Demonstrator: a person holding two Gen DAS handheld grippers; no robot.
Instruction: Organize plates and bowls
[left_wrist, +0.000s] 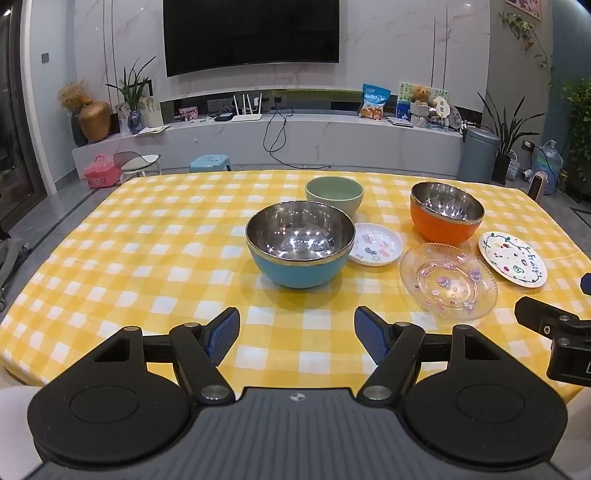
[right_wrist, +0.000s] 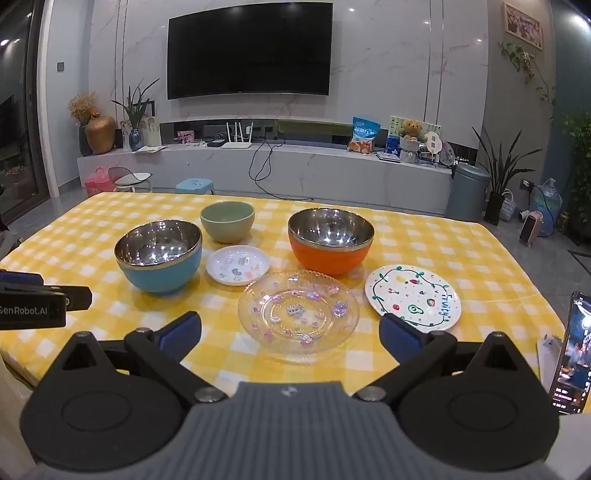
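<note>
On the yellow checked table stand a blue steel-lined bowl (left_wrist: 300, 246) (right_wrist: 159, 254), a green bowl (left_wrist: 334, 194) (right_wrist: 227, 220) behind it and an orange steel-lined bowl (left_wrist: 446, 212) (right_wrist: 330, 240). Between them lie a small white plate (left_wrist: 376, 244) (right_wrist: 237, 264), a clear glass plate (left_wrist: 448, 281) (right_wrist: 298, 314) and a white painted plate (left_wrist: 512, 263) (right_wrist: 413, 297). My left gripper (left_wrist: 297, 334) is open and empty, in front of the blue bowl. My right gripper (right_wrist: 290, 334) is open and empty, just in front of the glass plate.
A phone (right_wrist: 570, 350) stands at the table's right front edge. The table's near edge lies under both grippers. Beyond the far edge are stools (right_wrist: 194, 184), a bin (right_wrist: 467, 192) and a TV bench (right_wrist: 258, 166).
</note>
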